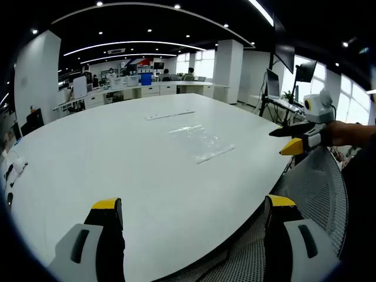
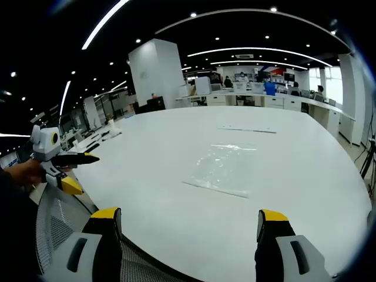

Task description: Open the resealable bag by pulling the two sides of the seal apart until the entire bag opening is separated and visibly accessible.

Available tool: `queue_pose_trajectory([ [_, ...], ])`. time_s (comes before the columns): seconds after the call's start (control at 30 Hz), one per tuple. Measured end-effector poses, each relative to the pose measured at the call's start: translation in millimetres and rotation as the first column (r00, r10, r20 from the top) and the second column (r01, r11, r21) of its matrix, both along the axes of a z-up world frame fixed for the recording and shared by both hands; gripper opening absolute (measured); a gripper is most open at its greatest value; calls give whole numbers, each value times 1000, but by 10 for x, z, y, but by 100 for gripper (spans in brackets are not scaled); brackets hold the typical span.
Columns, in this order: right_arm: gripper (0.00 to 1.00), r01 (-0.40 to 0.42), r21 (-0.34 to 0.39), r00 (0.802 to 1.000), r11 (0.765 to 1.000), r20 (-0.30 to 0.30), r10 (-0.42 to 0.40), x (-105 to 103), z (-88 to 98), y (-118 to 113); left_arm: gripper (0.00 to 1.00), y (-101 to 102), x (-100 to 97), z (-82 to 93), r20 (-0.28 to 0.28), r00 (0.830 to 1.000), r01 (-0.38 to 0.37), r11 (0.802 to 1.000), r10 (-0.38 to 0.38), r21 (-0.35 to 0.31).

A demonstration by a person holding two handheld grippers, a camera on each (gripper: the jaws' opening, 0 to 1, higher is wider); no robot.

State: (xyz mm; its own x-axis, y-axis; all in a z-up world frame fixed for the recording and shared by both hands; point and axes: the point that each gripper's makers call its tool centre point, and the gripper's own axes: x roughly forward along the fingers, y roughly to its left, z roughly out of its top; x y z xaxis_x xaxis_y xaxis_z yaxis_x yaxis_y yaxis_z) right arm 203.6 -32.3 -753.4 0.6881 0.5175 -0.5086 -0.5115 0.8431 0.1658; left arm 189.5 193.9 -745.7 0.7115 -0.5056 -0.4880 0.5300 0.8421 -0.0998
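One clear bag (image 1: 200, 141) on one white table (image 1: 117, 153), one thin strip (image 1: 169, 115) beyond it, two grippers (image 1: 191, 223) (image 2: 188, 235), and one mesh chair (image 1: 320, 182).

Clear bag (image 1: 200, 140) on white table (image 1: 117, 158)

Left gripper (image 1: 194, 211) and right gripper (image 2: 189, 223) both held level with jaws spread wide and gripping nothing, each gripped by a hand (image 1: 346, 134) at the far side of the other's view.
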Motion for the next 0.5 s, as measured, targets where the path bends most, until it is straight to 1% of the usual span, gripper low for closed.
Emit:
queue_pose_trajectory([
  [0.5,95,-7,-1,1000,1000,-7,7,-11,-10,16,99,1,1,-6,-2,1000,2,1000,-2,-2],
])
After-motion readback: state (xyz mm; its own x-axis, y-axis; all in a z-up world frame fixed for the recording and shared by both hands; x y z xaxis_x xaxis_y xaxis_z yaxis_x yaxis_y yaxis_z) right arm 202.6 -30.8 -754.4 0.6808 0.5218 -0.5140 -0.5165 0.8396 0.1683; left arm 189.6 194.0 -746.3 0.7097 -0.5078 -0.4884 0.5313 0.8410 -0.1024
